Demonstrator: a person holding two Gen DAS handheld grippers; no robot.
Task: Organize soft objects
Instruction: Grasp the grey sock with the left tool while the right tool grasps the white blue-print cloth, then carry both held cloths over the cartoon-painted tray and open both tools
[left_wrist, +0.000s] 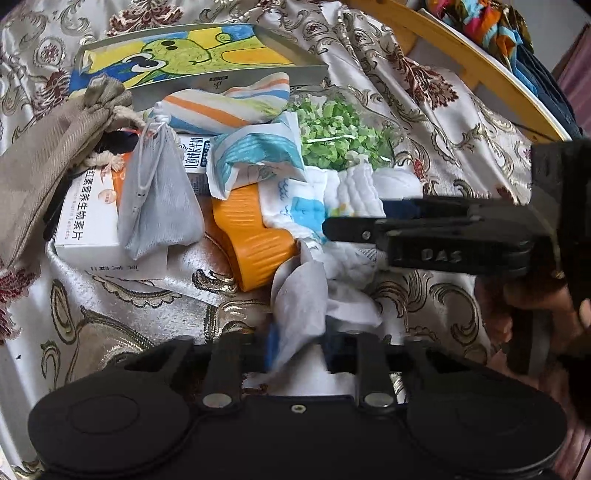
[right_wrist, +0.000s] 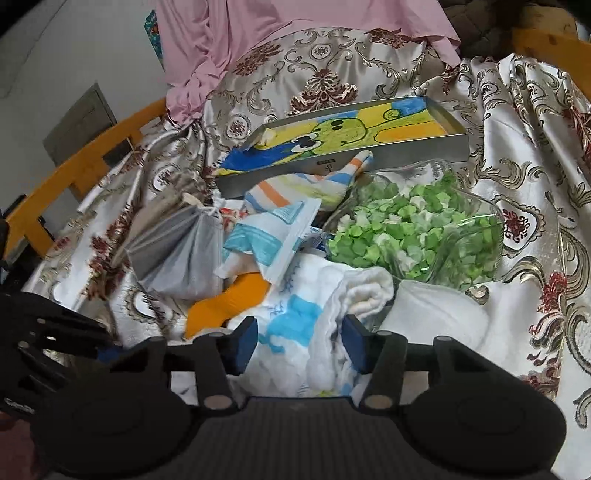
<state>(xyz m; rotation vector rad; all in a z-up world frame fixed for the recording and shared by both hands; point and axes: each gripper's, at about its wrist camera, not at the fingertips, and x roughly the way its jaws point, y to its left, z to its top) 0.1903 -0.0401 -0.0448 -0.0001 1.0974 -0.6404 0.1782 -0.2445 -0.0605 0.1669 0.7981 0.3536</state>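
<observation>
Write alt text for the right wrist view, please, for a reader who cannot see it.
The right gripper is open around a white cloth with blue print on a floral bedspread. Behind it lie a clear container of green paper stars, a grey pouch and a tray with a cartoon drawing.

Orange bottle (right_wrist: 225, 299) mostly buried under cloths — white box (left_wrist: 88, 229) text partly covered by grey pouch (left_wrist: 159, 210).

Brocade cloth (right_wrist: 524, 206) — clutter heaped atop
</observation>
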